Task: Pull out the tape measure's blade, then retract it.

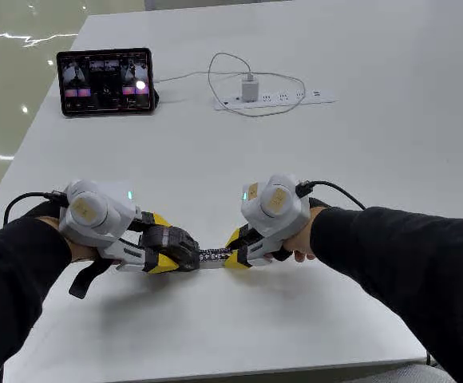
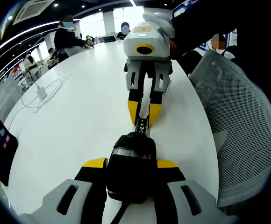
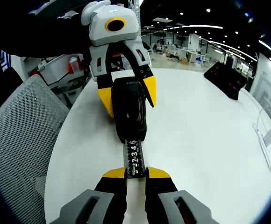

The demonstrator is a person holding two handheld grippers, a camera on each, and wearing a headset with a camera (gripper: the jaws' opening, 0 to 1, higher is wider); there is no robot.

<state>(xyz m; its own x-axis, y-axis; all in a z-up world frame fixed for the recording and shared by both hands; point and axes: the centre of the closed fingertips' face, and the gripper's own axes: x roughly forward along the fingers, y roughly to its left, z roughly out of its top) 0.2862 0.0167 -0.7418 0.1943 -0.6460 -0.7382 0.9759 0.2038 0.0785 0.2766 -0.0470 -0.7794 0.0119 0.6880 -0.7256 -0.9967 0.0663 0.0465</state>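
Note:
A black tape measure case (image 1: 170,246) lies near the table's front edge, and my left gripper (image 1: 161,250) is shut on it. The case (image 2: 131,164) sits between yellow-tipped fingers (image 2: 94,163) in the left gripper view. A short length of blade (image 1: 213,255) with black numbers runs from the case to my right gripper (image 1: 235,254), which is shut on the blade's end. In the right gripper view the blade (image 3: 134,157) reaches from the case (image 3: 130,114) into the closed yellow fingertips (image 3: 114,173). The left gripper (image 3: 128,98) faces that camera.
A tablet (image 1: 105,80) stands at the back left of the white table (image 1: 295,167). A white power strip (image 1: 275,100) with a charger and looped cable lies at the back middle. A mesh office chair (image 2: 245,135) stands beside the table edge. People sit at the far end.

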